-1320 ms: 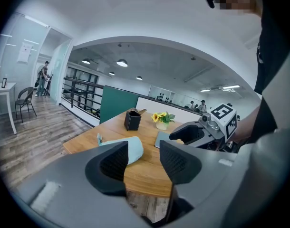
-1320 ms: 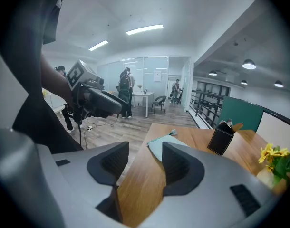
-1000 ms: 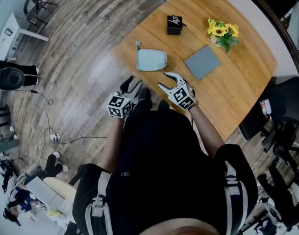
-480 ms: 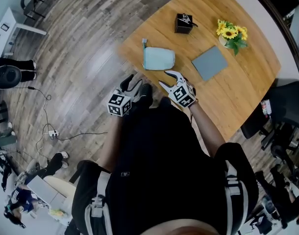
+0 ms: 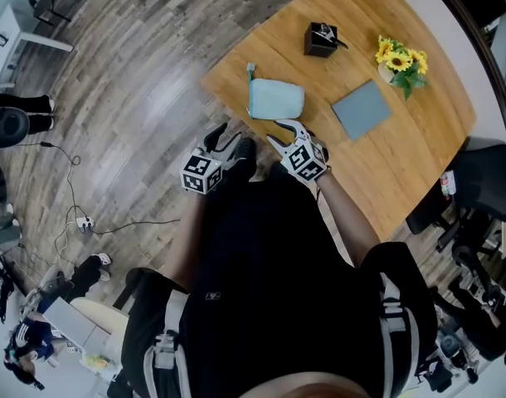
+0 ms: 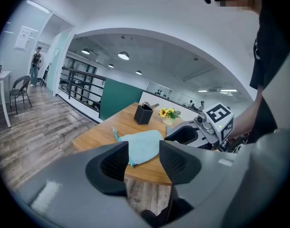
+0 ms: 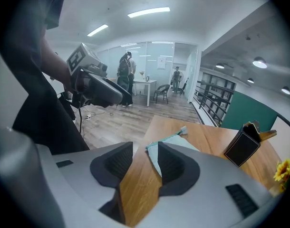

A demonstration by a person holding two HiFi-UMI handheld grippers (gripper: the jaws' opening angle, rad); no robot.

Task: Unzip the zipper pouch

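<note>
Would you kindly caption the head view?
Left gripper and right gripper, its empty jaws just closing, near the zipper pouch.

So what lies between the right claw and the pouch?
Only bare table, per the right gripper view; the right claw, jaws just closing, holds nothing.

Matt cloth pouch on smooth wooden table

One wooden table is carrying four single items: one light blue zipper pouch, one black holder box, one flat grey pad and one bunch of yellow flowers. In the left gripper view, one person is standing in the far background near one dark chair.
</note>
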